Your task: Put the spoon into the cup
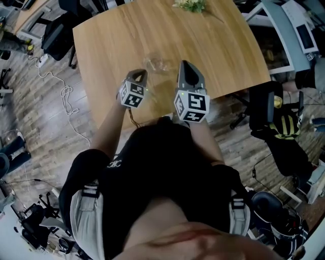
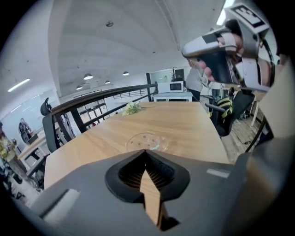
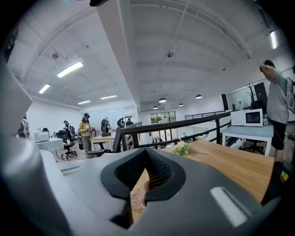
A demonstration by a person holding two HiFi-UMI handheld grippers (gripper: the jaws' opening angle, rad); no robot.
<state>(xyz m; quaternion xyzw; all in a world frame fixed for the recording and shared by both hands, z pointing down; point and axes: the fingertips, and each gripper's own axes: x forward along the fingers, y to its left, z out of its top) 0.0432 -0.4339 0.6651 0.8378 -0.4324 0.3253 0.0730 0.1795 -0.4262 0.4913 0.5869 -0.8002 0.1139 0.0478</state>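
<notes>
The pale wooden tabletop (image 1: pixel 228 51) lies open all round the clear glass cup (image 1: pixel 157 64), which stands alone towards its near edge. A small bunch of white and green flowers (image 1: pixel 190 5) sits well apart at the far edge. A black office chair (image 1: pixel 261 106) crowds the table's near right corner.

The tabletop (image 1: pixel 228 51) is showing pale honey wood with a fine straight grain. The left gripper (image 1: pixel 139 72) and right gripper (image 1: pixel 185 63) are wearing matt grey shells and carrying black-and-white square markers; the fingers (image 2: pixel 162 173) are showing black ribbing. The cup (image 1: pixel 157 64) is looking clear and colourless. The sprig (image 1: pixel 190 5) is showing green and creamy white. The floor (image 1: pixel 30 117) is showing grey-brown planks, the cable (image 1: pixel 66 94) white. The person's top (image 1: pixel 162 167) is looking black.
</notes>
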